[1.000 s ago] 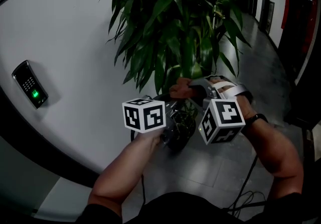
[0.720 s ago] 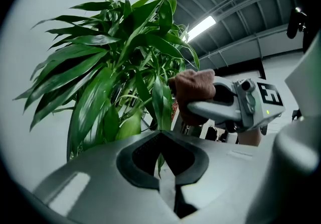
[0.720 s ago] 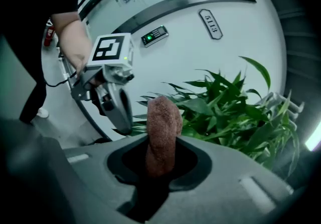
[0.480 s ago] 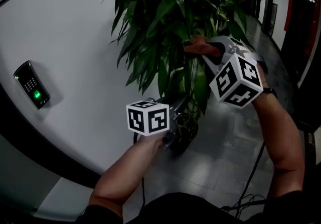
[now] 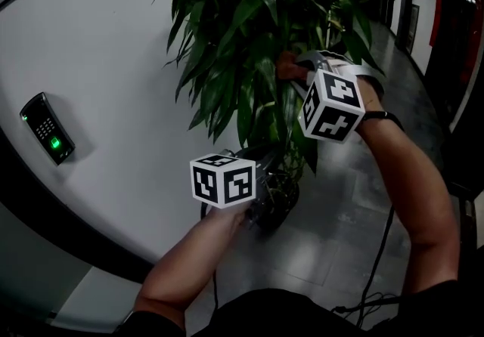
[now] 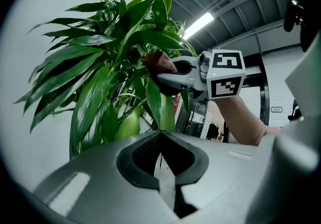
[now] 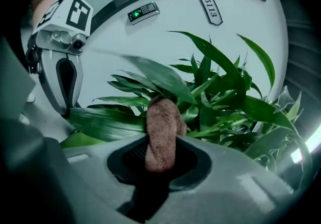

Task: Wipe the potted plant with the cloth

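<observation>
A person stands at a tall, leafy green potted plant (image 5: 257, 33) beside a curved white wall (image 5: 113, 63). The right hand-held gripper (image 7: 160, 155) is clamped on a folded brown fuzzy cloth (image 7: 161, 122), which sits high among the leaves, against one long blade. The left hand-held gripper (image 6: 160, 147), jaws together, is held level lower down, near the dark pot (image 5: 276, 203) on the grey floor (image 5: 340, 207).

Floor (image 5: 344, 233): grey, glossy tiles with faint seams, running on into a corridor at upper right, where it reflects light.
Plant pot (image 5: 276, 205): dark, upright, standing directly on the floor near the curved white wall (image 5: 113, 101).
Cable (image 5: 364, 299): thin and dark, lying in loose loops on the floor at lower right, apart from the pot.
</observation>
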`<state>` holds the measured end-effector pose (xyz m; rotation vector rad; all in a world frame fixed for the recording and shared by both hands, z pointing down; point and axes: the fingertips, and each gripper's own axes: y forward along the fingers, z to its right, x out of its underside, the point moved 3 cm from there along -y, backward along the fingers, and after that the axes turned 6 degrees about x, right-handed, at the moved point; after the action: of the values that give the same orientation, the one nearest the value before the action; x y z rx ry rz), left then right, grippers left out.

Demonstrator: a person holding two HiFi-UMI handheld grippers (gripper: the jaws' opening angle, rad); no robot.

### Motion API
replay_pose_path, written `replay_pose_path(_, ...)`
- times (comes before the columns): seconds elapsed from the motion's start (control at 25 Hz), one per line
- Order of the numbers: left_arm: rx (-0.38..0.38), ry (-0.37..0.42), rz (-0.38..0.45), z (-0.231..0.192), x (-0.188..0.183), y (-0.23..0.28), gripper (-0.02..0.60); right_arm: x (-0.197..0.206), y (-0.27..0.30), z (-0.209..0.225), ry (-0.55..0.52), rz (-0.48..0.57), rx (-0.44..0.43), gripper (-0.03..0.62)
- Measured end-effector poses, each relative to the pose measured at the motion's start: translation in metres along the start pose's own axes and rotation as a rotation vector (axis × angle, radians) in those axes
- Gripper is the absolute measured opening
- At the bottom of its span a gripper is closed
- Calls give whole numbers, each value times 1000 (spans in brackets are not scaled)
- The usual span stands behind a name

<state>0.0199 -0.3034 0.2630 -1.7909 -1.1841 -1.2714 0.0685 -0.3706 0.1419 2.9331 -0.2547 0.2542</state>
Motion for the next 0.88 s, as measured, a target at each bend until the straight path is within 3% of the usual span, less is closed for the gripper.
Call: replay_pose_path(0.88,6,-26,18,1,1,-1,18,-17,-41,-81,-92,62,-125,71)
